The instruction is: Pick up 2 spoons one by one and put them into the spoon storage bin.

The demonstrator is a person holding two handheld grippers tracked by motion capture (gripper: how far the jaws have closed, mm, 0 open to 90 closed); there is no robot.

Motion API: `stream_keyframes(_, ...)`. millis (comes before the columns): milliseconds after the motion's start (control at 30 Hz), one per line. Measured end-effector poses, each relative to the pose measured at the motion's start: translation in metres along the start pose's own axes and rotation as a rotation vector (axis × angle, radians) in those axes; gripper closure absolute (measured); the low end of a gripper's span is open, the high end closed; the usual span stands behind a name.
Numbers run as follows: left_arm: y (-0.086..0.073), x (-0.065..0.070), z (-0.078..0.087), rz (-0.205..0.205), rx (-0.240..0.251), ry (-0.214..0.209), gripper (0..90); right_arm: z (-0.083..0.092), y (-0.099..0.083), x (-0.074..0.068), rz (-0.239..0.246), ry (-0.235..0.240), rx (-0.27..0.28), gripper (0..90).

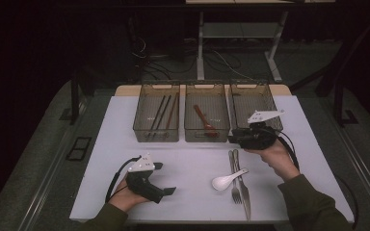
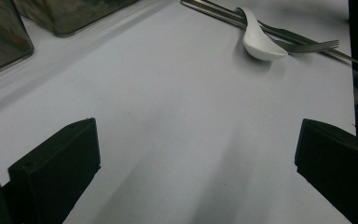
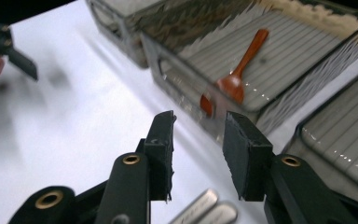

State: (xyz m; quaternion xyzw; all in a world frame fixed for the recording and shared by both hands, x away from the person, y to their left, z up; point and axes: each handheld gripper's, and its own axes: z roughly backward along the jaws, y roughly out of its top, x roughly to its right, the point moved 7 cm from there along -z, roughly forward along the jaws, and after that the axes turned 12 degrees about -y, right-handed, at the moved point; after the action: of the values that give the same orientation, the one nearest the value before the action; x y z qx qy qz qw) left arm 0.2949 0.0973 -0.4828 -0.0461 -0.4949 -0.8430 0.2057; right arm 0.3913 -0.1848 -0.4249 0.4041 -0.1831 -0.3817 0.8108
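A white spoon lies on the white table against a fork and a knife. My right gripper hovers over their handle ends, just in front of the bins. Its jaws stand a little apart with nothing between them. My left gripper rests near the front left of the table, jaws wide open and empty, pointing toward the cutlery.
Three clear bins stand in a row at the back. The left bin holds dark chopsticks, the middle bin a red-brown spoon. The right bin has nothing in it.
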Motion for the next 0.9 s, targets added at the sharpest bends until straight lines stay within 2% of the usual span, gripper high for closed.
stream_keyframes(233,0.000,0.000,0.000,0.002,-0.001,-0.001,0.0,0.012,-0.020,-0.004,0.013,0.045,-0.017,63.6)
stream_keyframes(500,0.000,0.001,0.000,-0.008,-0.005,-0.008,0.0,0.018,-0.036,-0.016,0.037,0.085,-0.017,49.1)
stream_keyframes(900,0.000,0.002,0.000,-0.007,-0.004,-0.010,0.0,0.026,-0.055,-0.038,0.080,0.148,-0.032,41.4)
